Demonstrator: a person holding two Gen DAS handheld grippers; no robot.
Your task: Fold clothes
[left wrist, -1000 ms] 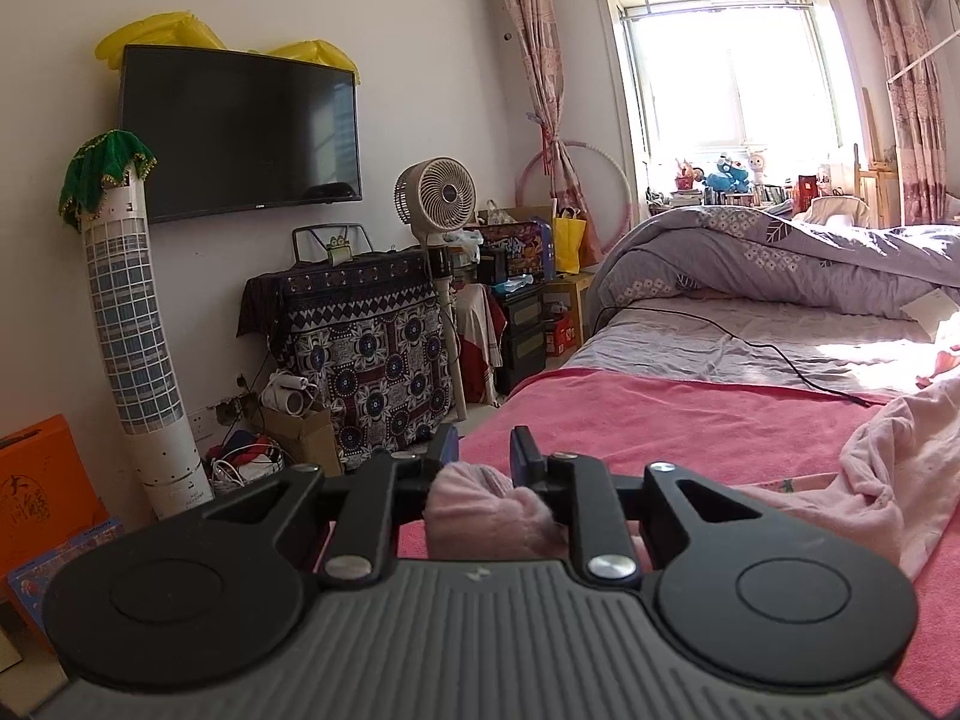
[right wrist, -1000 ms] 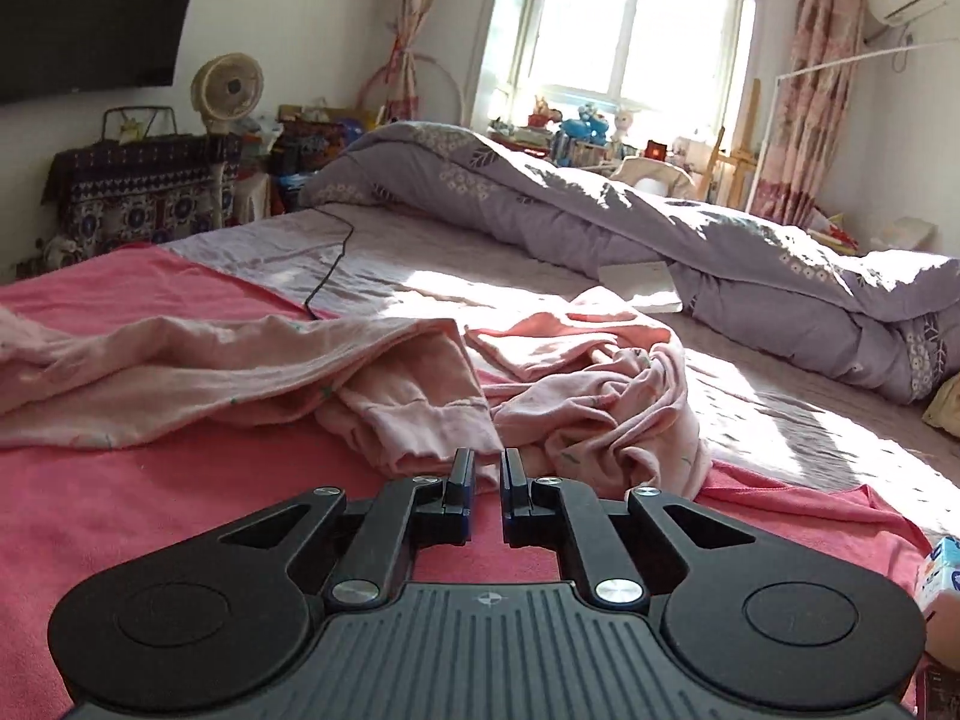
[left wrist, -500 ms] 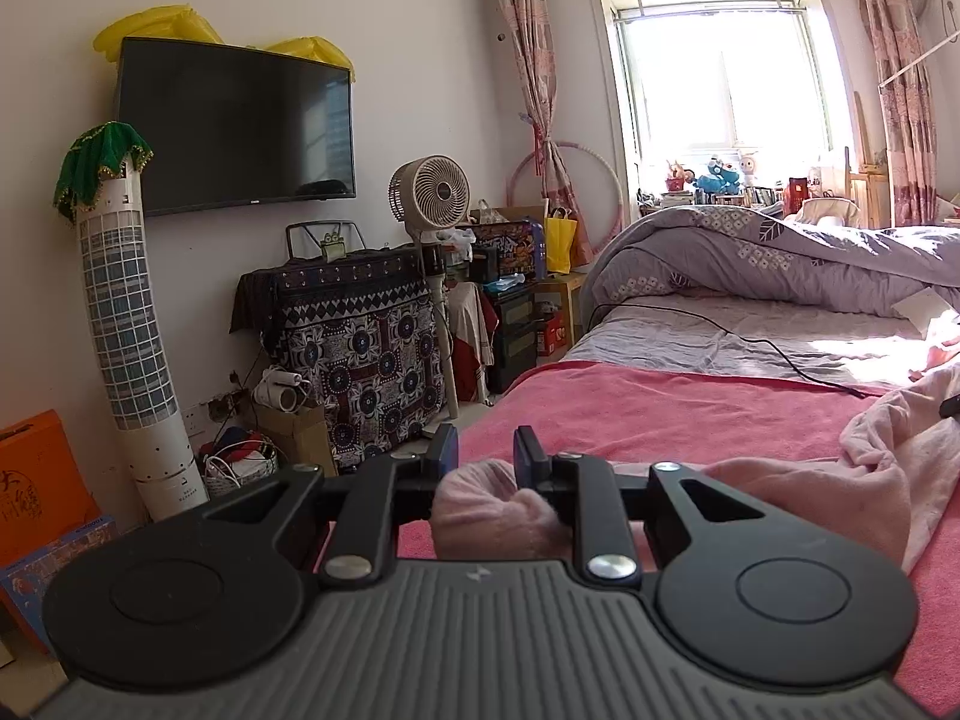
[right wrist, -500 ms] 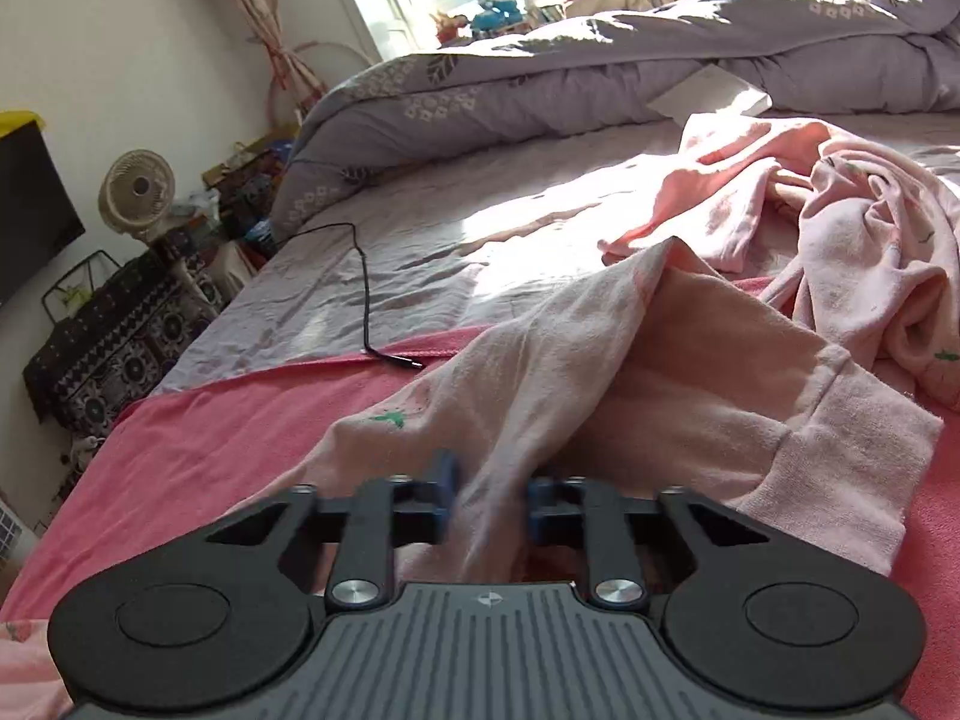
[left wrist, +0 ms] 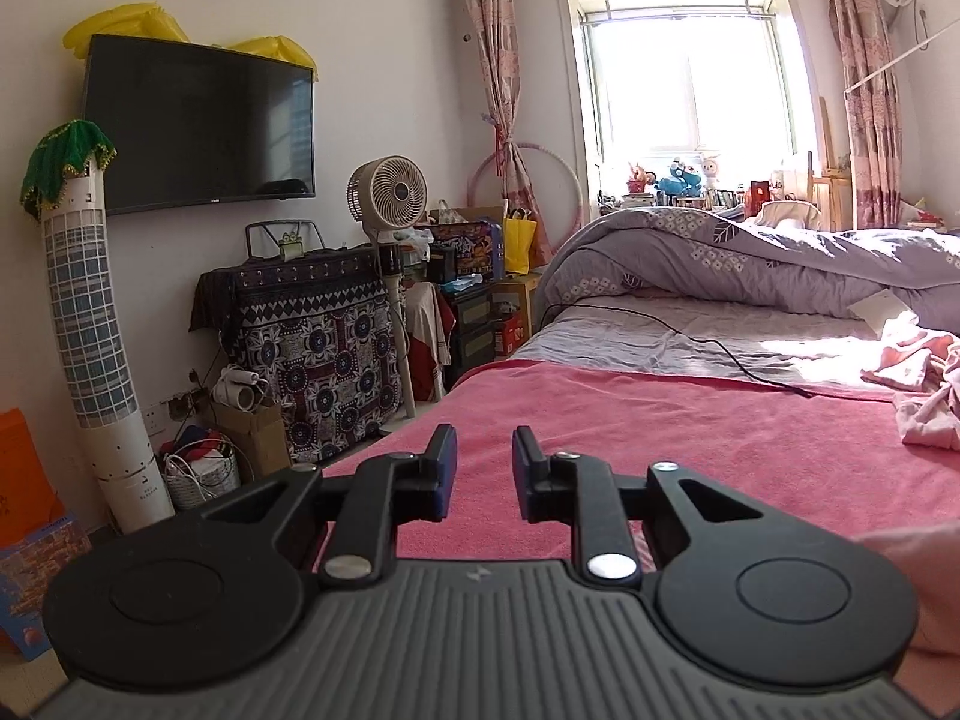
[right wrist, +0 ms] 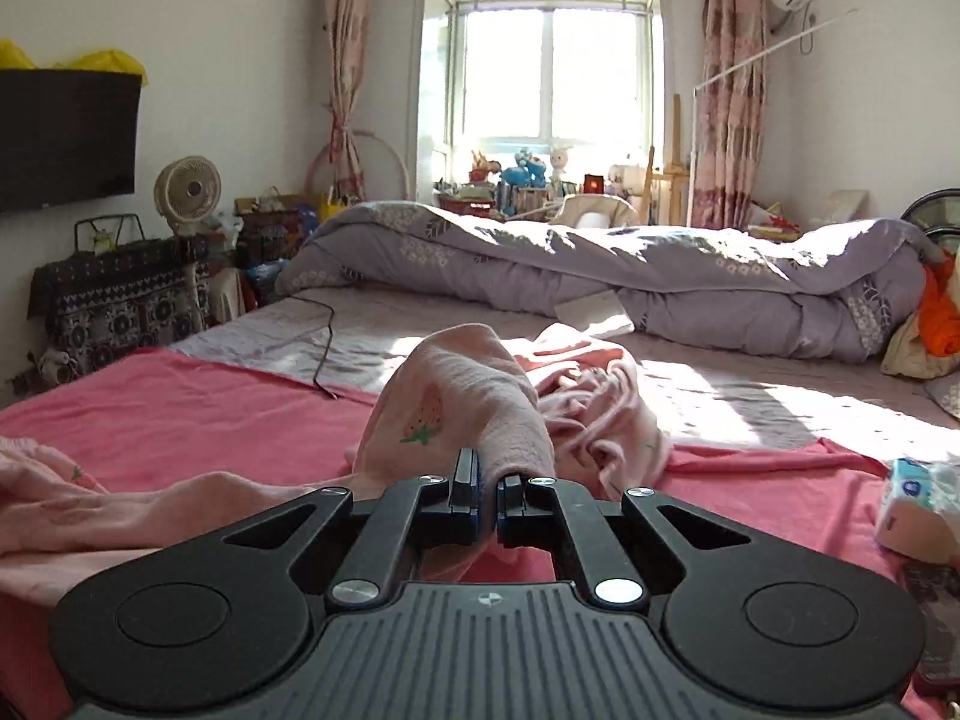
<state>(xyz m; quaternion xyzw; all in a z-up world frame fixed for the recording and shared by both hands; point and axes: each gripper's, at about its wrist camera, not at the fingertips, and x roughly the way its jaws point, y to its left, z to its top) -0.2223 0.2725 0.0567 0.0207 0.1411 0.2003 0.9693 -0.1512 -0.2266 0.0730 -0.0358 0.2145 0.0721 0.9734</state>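
Pinching one pink garment (right wrist: 462, 408), right claw (right wrist: 487, 487), left claw (left wrist: 483, 473) parted

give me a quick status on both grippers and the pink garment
Left gripper jaws open, empty, over pink bedsheet. Right gripper jaws shut on pink strawberry-print garment, fold lifted. Second crumpled pink garment just beyond; black cable further off.

Strong daylight pours through the window (left wrist: 684, 66), which is blown out to near white in both views. Sun patches glare on the grey bedsheet (right wrist: 750, 396) (hard-edged shadows beside them). Both pictures are sharp; fisheye distortion bends walls, and the corners vignette black.
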